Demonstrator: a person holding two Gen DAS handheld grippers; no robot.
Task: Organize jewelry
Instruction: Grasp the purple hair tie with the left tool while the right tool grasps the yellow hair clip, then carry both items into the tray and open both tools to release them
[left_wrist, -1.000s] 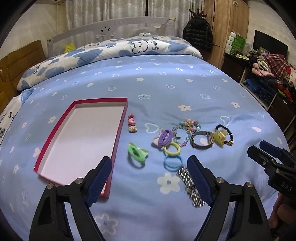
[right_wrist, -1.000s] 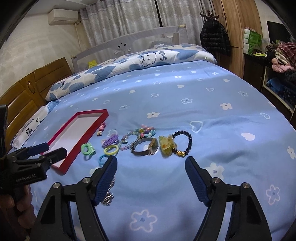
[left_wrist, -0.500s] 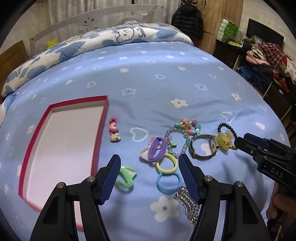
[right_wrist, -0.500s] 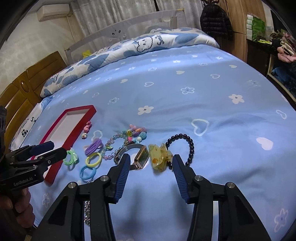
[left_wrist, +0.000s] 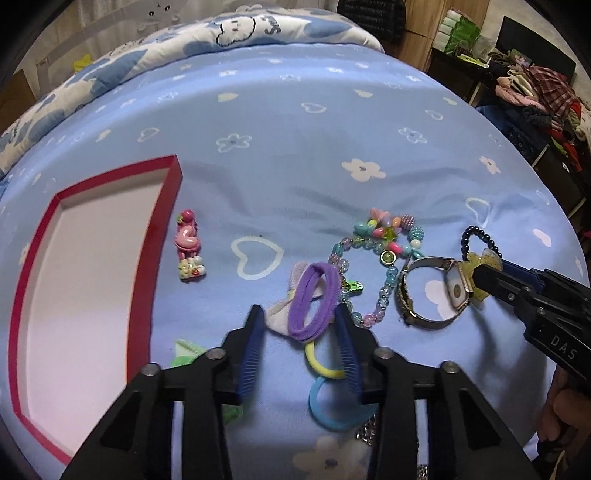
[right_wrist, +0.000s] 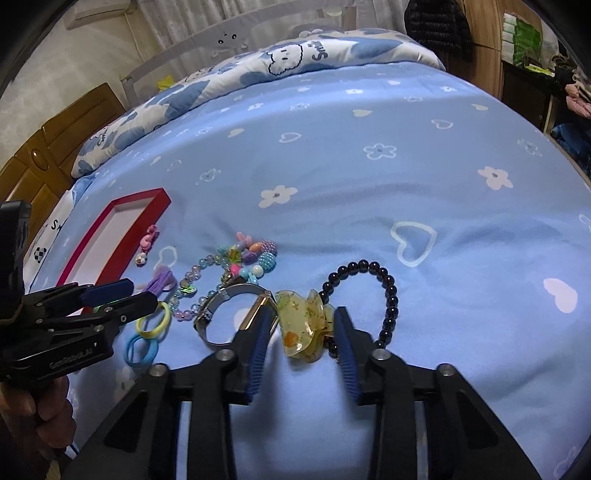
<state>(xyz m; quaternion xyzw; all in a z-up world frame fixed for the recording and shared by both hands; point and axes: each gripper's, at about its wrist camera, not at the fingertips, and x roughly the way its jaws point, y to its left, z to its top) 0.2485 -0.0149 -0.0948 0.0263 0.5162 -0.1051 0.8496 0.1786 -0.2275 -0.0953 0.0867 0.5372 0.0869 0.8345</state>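
Left tool (left_wrist: 299, 325): your fingers are spread on both sides of the purple hair tie (left_wrist: 314, 301), not pressed on it.
Right tool (right_wrist: 301, 325): your fingers stand released around the yellow hair clip (right_wrist: 304, 326), a small gap on each side.
Jewelry: the hair ties, bead necklace (left_wrist: 380, 251), watch (left_wrist: 428, 291) and black bead bracelet (right_wrist: 373, 295) lie together on the bed (right_wrist: 369, 147).
Red tray (left_wrist: 159, 236): it lies to the left, with the pink hair clip (left_wrist: 188, 245) just beside its edge.
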